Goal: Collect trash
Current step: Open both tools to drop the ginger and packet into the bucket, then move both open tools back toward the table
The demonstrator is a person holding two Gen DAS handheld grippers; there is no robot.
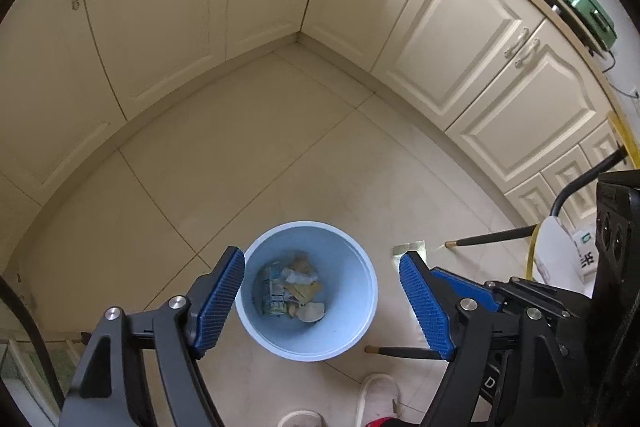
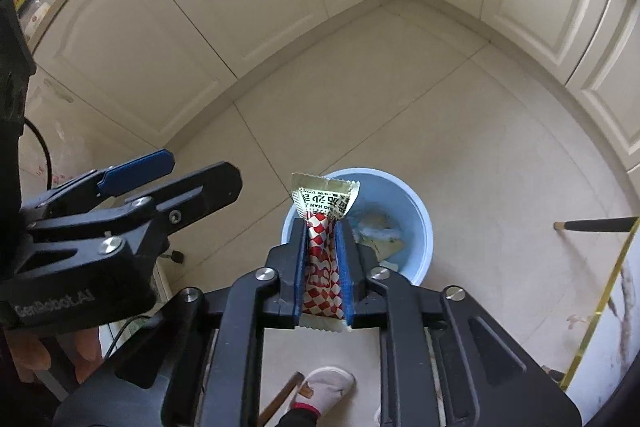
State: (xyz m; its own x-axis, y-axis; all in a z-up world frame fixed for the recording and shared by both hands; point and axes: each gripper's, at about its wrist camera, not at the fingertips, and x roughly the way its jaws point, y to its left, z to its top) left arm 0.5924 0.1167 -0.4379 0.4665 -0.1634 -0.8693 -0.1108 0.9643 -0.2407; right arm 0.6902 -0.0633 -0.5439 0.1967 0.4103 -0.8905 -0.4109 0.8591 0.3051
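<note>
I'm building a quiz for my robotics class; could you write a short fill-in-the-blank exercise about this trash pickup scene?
1. The right gripper holds a red-and-white checkered ____ between its fingers.
2. The bin on the floor is light ____ in colour.
3. The left gripper stands ____, with nothing between its fingers.
4. The bin already has ____ lying at its bottom.

Missing words: wrapper; blue; open; trash

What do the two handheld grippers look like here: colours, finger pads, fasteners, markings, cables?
Both grippers, left gripper and right gripper, are black linkage frames with silver round fasteners and blue ribbed pads. The left's body bears pale "GenRobot.AI" lettering, and a black cable loops behind it.
</note>
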